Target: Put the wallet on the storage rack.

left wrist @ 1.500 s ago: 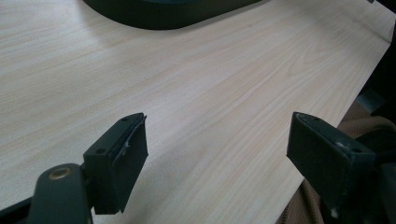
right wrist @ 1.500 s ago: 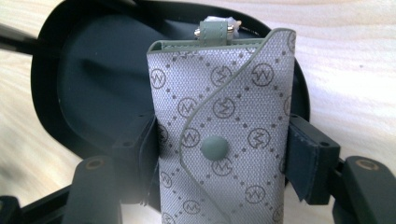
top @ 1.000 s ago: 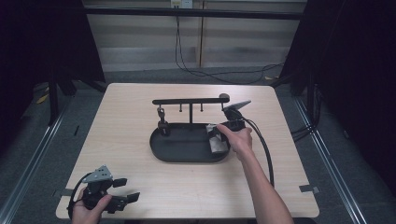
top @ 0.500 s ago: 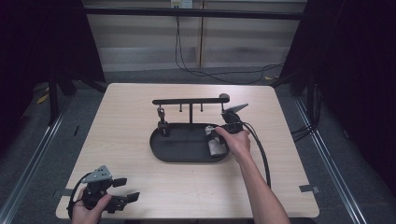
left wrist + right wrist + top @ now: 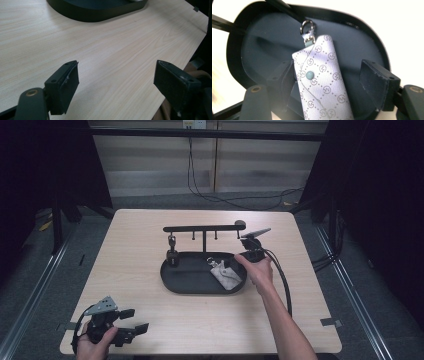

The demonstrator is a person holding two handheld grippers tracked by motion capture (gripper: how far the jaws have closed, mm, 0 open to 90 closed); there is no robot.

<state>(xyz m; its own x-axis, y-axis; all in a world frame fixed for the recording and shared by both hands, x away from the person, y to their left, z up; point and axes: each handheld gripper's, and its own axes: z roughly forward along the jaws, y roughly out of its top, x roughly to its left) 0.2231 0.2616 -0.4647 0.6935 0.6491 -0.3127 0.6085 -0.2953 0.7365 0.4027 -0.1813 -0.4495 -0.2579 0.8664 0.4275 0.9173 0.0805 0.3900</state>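
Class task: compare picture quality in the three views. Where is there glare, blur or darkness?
High view: the table is evenly lit and the surroundings are dark. Left gripper view: sharp wood grain, with the tray casting a soft shadow. Right gripper view: the table is blown out white, the patterned pouch sharp, the jaws slightly soft.

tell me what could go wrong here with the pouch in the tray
1. The right gripper has just been opening, with the pouch between its jaws and one pad close to its edge; lifting away could snag and drag it.
2. The pouch lies near the tray rim, so a nudge might push it out.
3. The stand with its hooks is right behind the hand; a quick lift could knock it.
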